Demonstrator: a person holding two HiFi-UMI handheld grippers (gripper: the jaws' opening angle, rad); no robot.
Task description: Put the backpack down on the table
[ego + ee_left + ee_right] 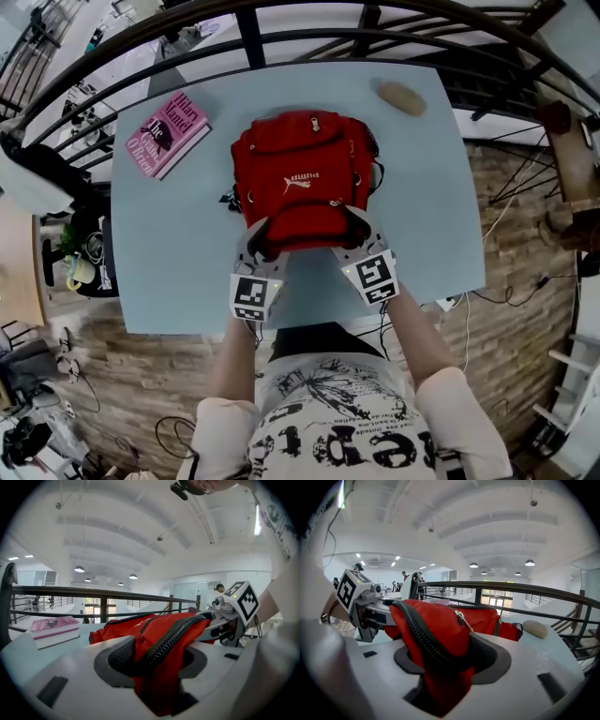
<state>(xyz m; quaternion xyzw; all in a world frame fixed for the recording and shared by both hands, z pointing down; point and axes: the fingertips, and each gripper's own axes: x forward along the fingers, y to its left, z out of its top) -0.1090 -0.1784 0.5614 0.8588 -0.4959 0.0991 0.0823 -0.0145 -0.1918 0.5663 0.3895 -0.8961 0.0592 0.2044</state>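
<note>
A red backpack lies on the pale blue table, its near zipped edge toward me. My left gripper and right gripper are at that near edge, left and right of its middle. In the left gripper view the red fabric and black zipper pass between the jaws of the left gripper, with a dark gap beside the right-hand pad. In the right gripper view the right gripper has the same edge between its jaws, loose at the left-hand pad. Both stand open around the fabric.
A pink book lies at the table's far left corner. A beige oval lump sits at the far right corner. A dark railing runs just beyond the far edge. The person's torso is against the near edge.
</note>
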